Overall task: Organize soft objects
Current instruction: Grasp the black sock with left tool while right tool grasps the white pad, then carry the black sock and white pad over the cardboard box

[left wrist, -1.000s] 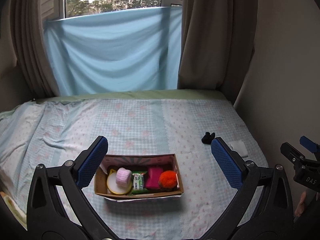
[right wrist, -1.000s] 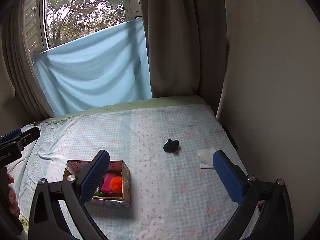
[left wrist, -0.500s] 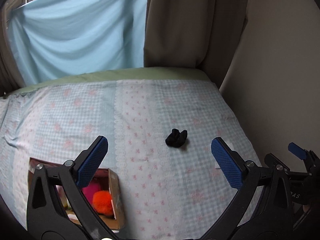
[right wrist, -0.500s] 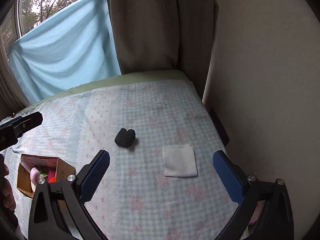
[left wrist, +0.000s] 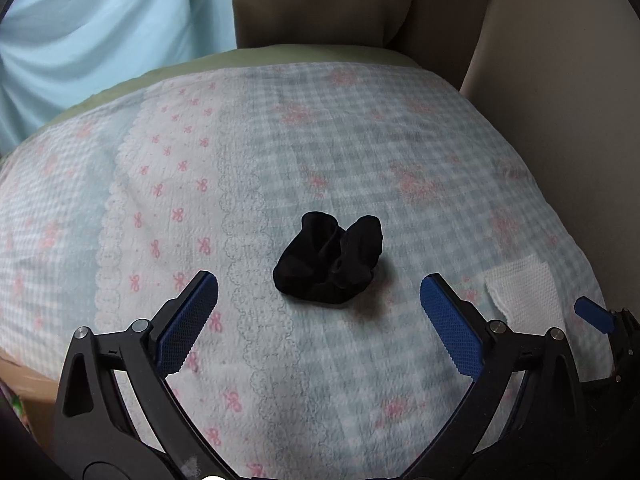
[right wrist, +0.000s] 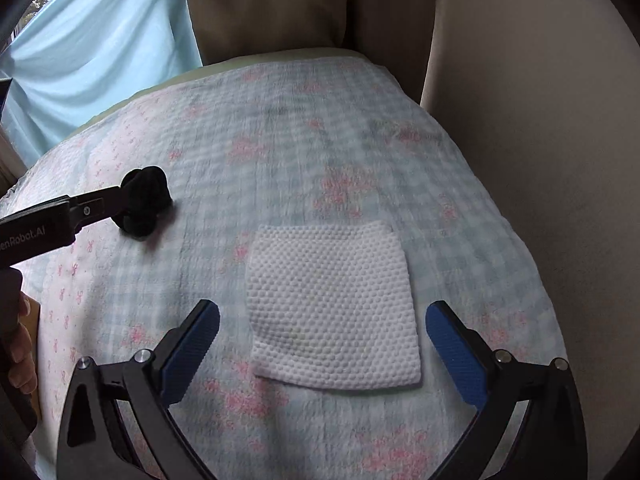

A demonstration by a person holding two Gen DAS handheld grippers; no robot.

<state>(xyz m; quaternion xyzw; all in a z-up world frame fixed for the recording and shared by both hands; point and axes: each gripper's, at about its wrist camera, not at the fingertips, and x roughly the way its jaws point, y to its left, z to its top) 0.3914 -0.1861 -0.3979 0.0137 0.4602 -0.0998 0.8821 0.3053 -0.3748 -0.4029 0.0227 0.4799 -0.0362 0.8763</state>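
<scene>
Left wrist view: bed [left wrist: 360, 140] under a blue-and-white checked cover with pink bows, filling most of the frame; pale blue cloth [left wrist: 100, 20] hung behind its far edge, brown curtain [left wrist: 340, 0] beside that, beige wall [left wrist: 580, 80] along the right edge. Cardboard box [left wrist: 28, 396] cut off at the lower left; contents too hidden to tell. Left gripper [left wrist: 319, 295] spread wide, blue pads [left wrist: 188, 320] empty and touching nothing, hovering just short of a black balled-up sock [left wrist: 328, 264] lying mid-cover. White textured cloth square [left wrist: 524, 292] near the right edge of the bed, partly behind the gripper's right finger.

Right wrist view: same cover [right wrist: 360, 152], same blue cloth [right wrist: 100, 40], curtain [right wrist: 300, 4] and wall [right wrist: 540, 120]. Right gripper [right wrist: 322, 319] likewise wide open and empty, pads flanking the near half of the white cloth square [right wrist: 332, 308] from above, contact not clear. Black sock [right wrist: 144, 204] further left, with the left gripper [right wrist: 132, 196] reaching to it, finger overlapping it.
</scene>
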